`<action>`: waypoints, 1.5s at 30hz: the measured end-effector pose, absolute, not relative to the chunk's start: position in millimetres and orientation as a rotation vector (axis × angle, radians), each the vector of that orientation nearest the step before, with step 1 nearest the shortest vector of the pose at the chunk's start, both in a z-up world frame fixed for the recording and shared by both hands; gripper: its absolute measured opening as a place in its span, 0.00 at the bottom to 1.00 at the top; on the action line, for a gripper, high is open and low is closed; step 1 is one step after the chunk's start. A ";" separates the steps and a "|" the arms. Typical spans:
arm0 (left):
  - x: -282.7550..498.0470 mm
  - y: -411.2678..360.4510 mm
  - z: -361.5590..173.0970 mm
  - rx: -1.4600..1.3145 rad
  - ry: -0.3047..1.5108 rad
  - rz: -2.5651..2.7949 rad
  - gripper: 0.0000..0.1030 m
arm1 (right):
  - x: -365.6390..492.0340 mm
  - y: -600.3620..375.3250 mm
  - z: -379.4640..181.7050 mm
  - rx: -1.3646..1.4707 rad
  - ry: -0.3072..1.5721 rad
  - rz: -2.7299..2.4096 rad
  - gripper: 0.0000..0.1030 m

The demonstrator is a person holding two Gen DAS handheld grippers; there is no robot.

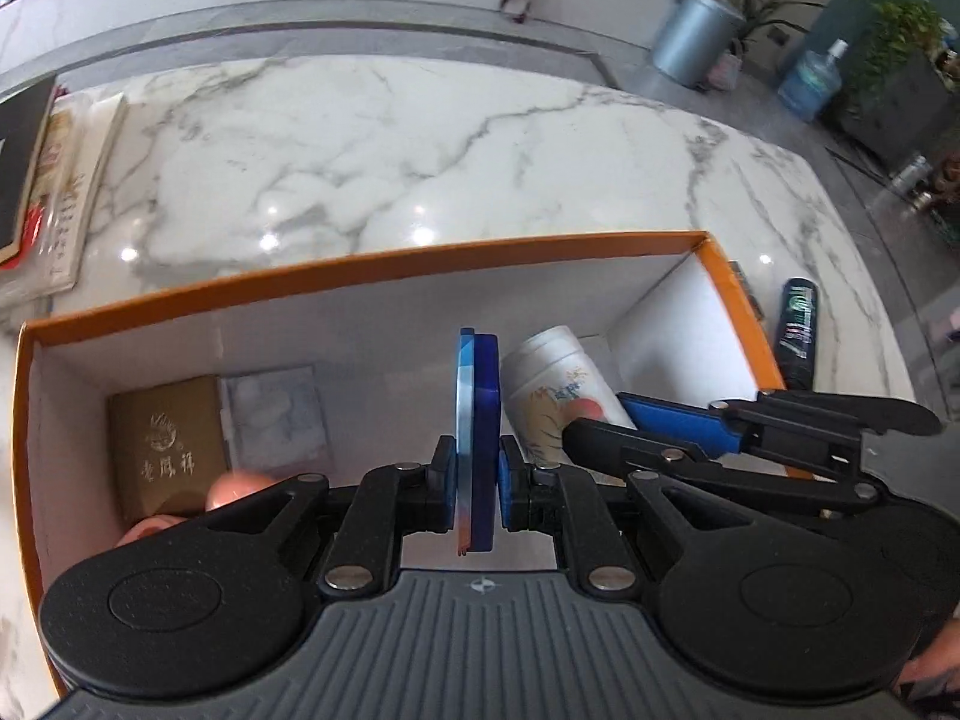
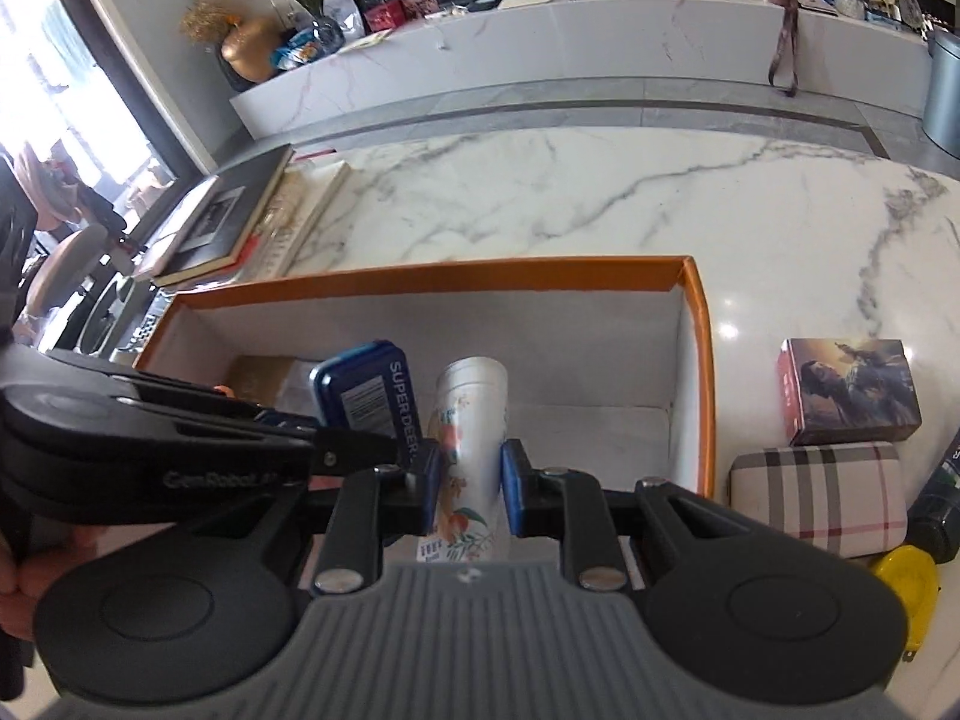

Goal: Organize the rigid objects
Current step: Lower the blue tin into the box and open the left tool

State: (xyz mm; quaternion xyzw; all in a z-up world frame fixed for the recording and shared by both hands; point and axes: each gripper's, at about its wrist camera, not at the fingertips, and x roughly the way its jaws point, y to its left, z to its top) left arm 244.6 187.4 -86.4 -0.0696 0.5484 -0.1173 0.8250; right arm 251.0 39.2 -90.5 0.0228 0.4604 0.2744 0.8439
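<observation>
An orange-rimmed box (image 1: 372, 267) with white inside walls sits on the marble table. My left gripper (image 1: 475, 489) is shut on a flat blue tin (image 1: 479, 420), held on edge over the box. In the right wrist view the same blue tin (image 2: 366, 393) shows its label. My right gripper (image 2: 469, 489) is shut on a white canister with a floral print (image 2: 471, 420), held over the box (image 2: 444, 279) just right of the tin. A gold box (image 1: 168, 438) and a pale marbled box (image 1: 279, 417) lie inside at the left.
Right of the orange box lie a picture-printed box (image 2: 849, 390), a plaid case (image 2: 819, 498), a yellow object (image 2: 906, 579) and a dark bottle (image 1: 798, 333). Stacked books (image 2: 222, 216) lie at the table's left. A grey bin (image 1: 693, 36) stands on the floor beyond.
</observation>
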 end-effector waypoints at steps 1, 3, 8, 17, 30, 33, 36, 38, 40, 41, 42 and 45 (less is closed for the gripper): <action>243.5 188.4 -85.8 -0.145 1.165 -0.258 0.14 | 250.8 38.6 -89.2 0.050 0.969 0.583 0.21; 241.2 191.1 -87.1 -0.138 1.178 -0.265 0.14 | 250.6 37.8 -86.2 0.050 0.957 0.585 0.21; 236.2 190.6 -88.6 -0.087 1.178 -0.305 0.14 | 252.4 37.2 -87.8 0.057 0.961 0.588 0.21; 259.1 171.5 -103.5 0.105 1.249 -0.389 0.14 | 250.9 33.5 -84.6 0.073 0.942 0.588 0.20; 270.4 183.1 -113.9 0.144 1.255 -0.266 0.25 | 262.1 49.7 -100.8 0.119 0.994 0.556 0.20; 267.3 184.8 -109.2 0.162 1.232 -0.225 0.29 | 262.0 52.8 -104.4 0.118 1.002 0.550 0.20; 261.4 184.4 -101.1 0.173 1.196 -0.202 0.29 | 262.3 54.9 -106.5 0.128 1.005 0.541 0.20; 256.2 186.1 -94.1 0.167 1.167 -0.189 0.29 | 262.0 55.3 -107.2 0.134 0.999 0.538 0.20; 249.8 190.0 -84.8 0.144 1.136 -0.174 0.29 | 261.7 56.1 -107.6 0.130 0.995 0.533 0.20; 246.7 192.4 -79.5 0.125 1.116 -0.167 0.29 | 261.5 56.5 -107.8 0.127 0.992 0.529 0.20; 242.8 195.6 -73.7 0.103 1.095 -0.162 0.29 | 261.9 56.4 -108.2 0.123 0.990 0.526 0.20; 227.3 204.9 -53.5 0.032 1.029 -0.136 0.29 | 263.8 59.6 -110.6 0.115 1.003 0.523 0.20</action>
